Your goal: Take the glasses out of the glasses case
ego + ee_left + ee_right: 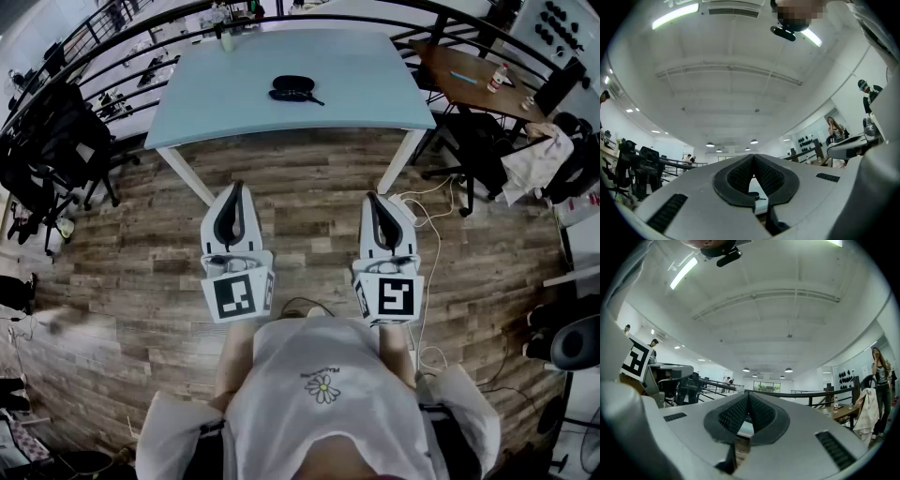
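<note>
The left tongs [236, 190] and the right tongs [373, 199] are held side by side close to the person's body, over the wooden floor [309, 192]. Both point away toward the far side of the room. Each carries its marker cube at the near end, the left cube [234, 295] and the right cube [394, 298] sitting just in front of the person's white shirt [323, 394].

In the left gripper view the two dark ribbed pads [736, 176] meet at their tips, so these tongs are pressed together with nothing pinched. The oval gap behind the tips only shows the room beyond. The right gripper view shows the same: pads [729, 416] touching at the tips and nothing caught between them. Both pairs tilt slightly upward, so each gripper view is mostly ceiling and strip lights.

The glasses case [292, 88] is black and lies on the pale blue bench [366, 94], well apart from both tongs and ahead of them, a little left of the bench's middle. A thin dark piece juts from its right end. It is too small to tell what that is, or whether the lid is up or down. The glasses themselves cannot be made out.

A small bottle [226, 41] stands at the bench's far edge. A dark curved railing [112, 37] runs behind the bench. Black office chairs [42, 159] crowd the left side. A brown table [469, 84] stands at the far right, and a white cable [427, 211] trails on the floor near the bench's right leg.
</note>
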Action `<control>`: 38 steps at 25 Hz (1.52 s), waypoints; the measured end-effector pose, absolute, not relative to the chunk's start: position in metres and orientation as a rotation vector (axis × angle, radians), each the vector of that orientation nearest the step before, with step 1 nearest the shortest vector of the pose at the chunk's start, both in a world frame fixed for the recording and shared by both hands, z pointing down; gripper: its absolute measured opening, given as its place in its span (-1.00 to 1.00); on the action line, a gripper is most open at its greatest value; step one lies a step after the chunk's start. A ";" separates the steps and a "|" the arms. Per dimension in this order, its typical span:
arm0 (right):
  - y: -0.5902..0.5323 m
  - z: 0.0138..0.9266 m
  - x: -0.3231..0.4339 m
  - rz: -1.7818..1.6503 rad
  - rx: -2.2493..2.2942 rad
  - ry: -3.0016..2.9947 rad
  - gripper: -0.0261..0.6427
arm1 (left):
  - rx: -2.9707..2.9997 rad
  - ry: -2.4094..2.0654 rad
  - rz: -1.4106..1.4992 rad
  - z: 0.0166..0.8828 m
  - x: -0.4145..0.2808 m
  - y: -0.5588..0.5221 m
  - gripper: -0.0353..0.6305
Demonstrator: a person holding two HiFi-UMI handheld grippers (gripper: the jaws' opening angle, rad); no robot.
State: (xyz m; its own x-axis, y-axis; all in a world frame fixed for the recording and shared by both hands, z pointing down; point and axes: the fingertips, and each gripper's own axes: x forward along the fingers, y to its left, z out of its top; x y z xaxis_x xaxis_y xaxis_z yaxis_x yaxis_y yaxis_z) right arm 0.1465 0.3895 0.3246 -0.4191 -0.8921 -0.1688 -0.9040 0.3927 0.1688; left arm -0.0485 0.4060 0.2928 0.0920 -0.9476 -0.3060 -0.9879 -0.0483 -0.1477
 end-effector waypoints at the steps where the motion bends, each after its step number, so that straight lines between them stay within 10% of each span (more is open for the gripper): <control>1: 0.388 0.325 0.145 0.364 -1.666 2.579 -0.89 | -2.058 1.914 0.174 0.293 -0.050 0.405 -0.84; 21: 0.348 0.350 0.126 0.271 -1.527 2.692 -0.89 | -2.089 1.916 0.136 0.307 -0.050 0.349 -0.84; 38: 0.067 0.346 0.056 0.433 -1.504 2.850 -0.89 | -2.187 1.839 0.131 0.302 -0.087 0.044 -0.84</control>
